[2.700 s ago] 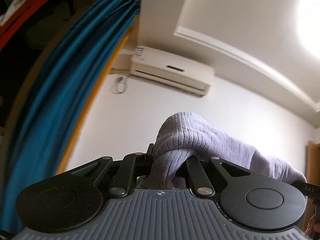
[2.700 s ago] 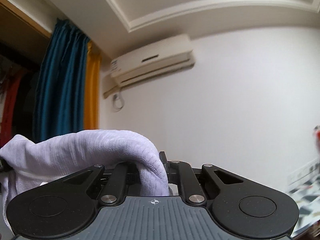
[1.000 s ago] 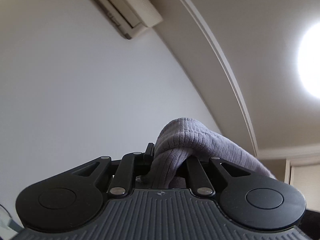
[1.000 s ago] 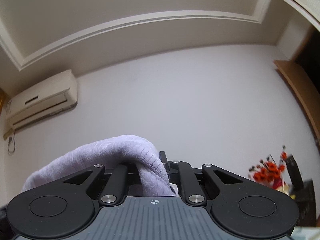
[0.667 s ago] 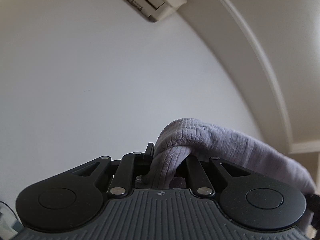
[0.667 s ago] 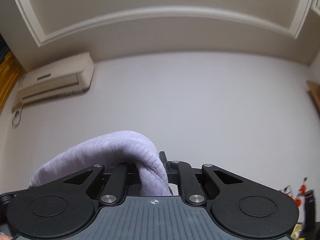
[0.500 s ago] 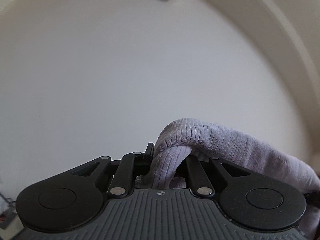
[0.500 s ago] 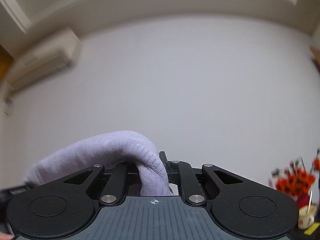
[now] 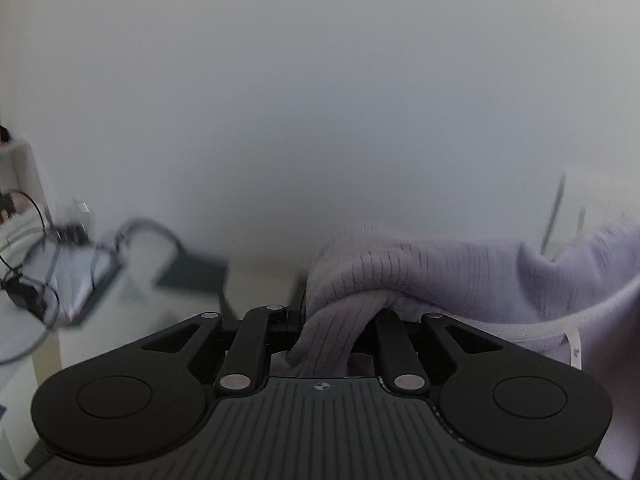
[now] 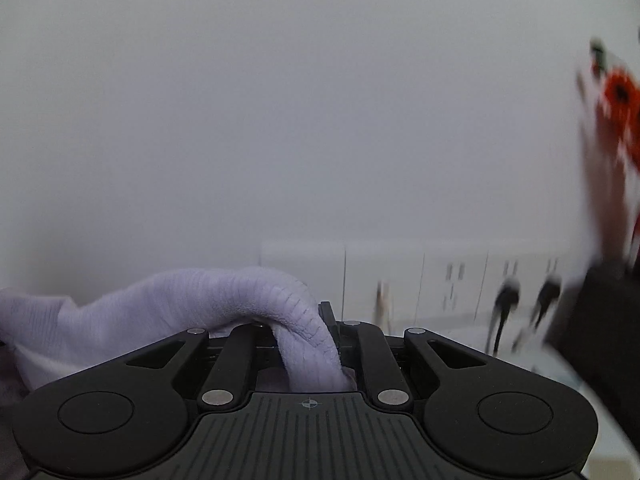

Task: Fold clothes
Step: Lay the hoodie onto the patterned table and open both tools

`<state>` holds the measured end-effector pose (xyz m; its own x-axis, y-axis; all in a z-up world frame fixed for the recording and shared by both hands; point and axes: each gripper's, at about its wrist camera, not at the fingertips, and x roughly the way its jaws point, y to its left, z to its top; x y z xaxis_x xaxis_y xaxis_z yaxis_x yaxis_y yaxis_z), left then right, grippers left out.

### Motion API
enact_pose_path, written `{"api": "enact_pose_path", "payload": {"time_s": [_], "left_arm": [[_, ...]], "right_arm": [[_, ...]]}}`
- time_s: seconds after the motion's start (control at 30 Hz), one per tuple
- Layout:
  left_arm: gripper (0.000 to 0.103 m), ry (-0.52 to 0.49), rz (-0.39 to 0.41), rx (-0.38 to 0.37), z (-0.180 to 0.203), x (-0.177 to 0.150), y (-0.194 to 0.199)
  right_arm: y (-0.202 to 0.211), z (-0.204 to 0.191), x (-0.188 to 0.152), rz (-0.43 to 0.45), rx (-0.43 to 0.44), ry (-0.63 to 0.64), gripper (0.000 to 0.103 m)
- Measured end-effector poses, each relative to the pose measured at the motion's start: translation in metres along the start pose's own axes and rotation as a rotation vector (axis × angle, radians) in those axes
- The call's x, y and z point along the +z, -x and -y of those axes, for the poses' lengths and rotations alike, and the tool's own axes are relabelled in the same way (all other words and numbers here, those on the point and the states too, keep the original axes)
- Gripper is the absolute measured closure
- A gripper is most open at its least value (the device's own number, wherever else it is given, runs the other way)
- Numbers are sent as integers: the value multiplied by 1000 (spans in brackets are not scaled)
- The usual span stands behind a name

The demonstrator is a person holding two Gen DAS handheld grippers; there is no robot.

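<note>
Both views have swung down hard: ceiling, air conditioner and curtains are gone, and wall base plus room clutter now fill the frames, blurred, so both hands are likely dropping fast. Grip unchanged. Left tool [image 9: 320, 320] is clamped narrow on a bunched ribbed edge of the lavender garment [image 9: 460, 272]; cloth runs off to the right edge of that view, with a small white tag [image 9: 575, 346] showing on the hem. Right tool [image 10: 316, 340] is likewise pinched tight on a rolled fold of the same cloth, which trails off to the left. So the garment is airborne, slung between the two tools; no landing surface under it is visible in either view. Left view shows cables and a grey pad [image 9: 76, 276] on a pale desk [image 9: 136, 304]; right view shows wall sockets with plugs [image 10: 508, 296] and red flowers [image 10: 620, 96] at far right. Fold stage: can't tell, could be a spread-out or a fold-over. Risks: each tool holds a thick wad rather than a flat edge, so a fast swing could let layers creep out and the hem land skewed. Slack between the tools would mean wrinkles or a doubled-under panel on landing. A low sweep on the left could drag cloth through the cables; on the right, the flowers are close enough to the path to worry about.
</note>
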<state>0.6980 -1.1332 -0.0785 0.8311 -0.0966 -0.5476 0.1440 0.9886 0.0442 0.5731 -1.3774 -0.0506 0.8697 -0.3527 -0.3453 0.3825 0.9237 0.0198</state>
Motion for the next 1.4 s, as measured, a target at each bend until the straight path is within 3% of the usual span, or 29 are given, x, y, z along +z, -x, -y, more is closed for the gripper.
{"api": "enact_pose_path", "payload": {"time_s": [0.07,0.13,0.2,0.23,0.27,0.3,0.33,0.37,0.4,0.43,0.47,0.6,0.63,0.73,0.8,0.9,0.97,1.03,1.07,1.13,1.17,1.2,1.4], "left_arm": [[87,-33,-45,-16,6,-14,-12],[76,-78,-102,-45,15,-26,-25],[55,-164,-178,-95,29,-30,-36],[50,-216,-198,-102,33,-29,-34],[36,-264,-214,-109,39,-27,-28],[23,-287,-231,-138,38,-25,-19],[17,-290,-249,-188,34,-24,-7],[11,-293,-267,-237,29,-22,5],[9,-296,-285,-286,24,-21,17],[8,-290,-288,-322,16,-20,33],[8,-276,-281,-347,5,-18,52],[6,-161,-214,-397,-59,-27,114],[6,-122,-215,-384,-79,-34,122],[6,-15,-260,-304,-135,-58,135],[6,50,-321,-242,-167,-77,139],[6,114,-375,-202,-197,-104,146],[7,104,-362,-194,-202,-122,155],[9,85,-373,-211,-202,-133,160],[15,79,-380,-223,-202,-138,163],[49,76,-395,-264,-202,-148,167],[76,91,-401,-309,-203,-152,168],[82,98,-408,-351,-204,-155,170],[85,90,-388,-528,-206,-160,176]], "right_arm": [[-28,1,-24,-62,-17,13,92],[-51,4,-37,-117,-32,17,92],[-68,7,-56,-194,-50,4,87],[-75,6,-57,-225,-72,22,71],[-83,4,-58,-256,-94,41,43],[-90,3,-59,-287,-117,59,30],[-88,0,-57,-286,-150,89,20],[-80,-1,-53,-282,-130,105,18],[-71,-2,-49,-277,-109,121,16],[-62,-3,-45,-273,-87,137,5],[-54,0,-43,-267,-58,122,1],[2,16,-34,-238,34,-30,1],[20,20,-32,-225,69,-85,1],[58,23,-37,-246,213,-237,19],[68,16,-44,-292,275,-295,21],[77,-20,-53,-346,367,-275,27],[79,-56,-58,-377,388,-224,38],[82,-91,-62,-407,409,-172,38],[84,-109,-64,-422,419,-146,38],[86,-145,-68,-453,440,-94,37],[88,-163,-71,-468,450,-68,37],[89,-181,-73,-483,460,-42,37],[97,-289,-86,-572,519,116,36]]}}
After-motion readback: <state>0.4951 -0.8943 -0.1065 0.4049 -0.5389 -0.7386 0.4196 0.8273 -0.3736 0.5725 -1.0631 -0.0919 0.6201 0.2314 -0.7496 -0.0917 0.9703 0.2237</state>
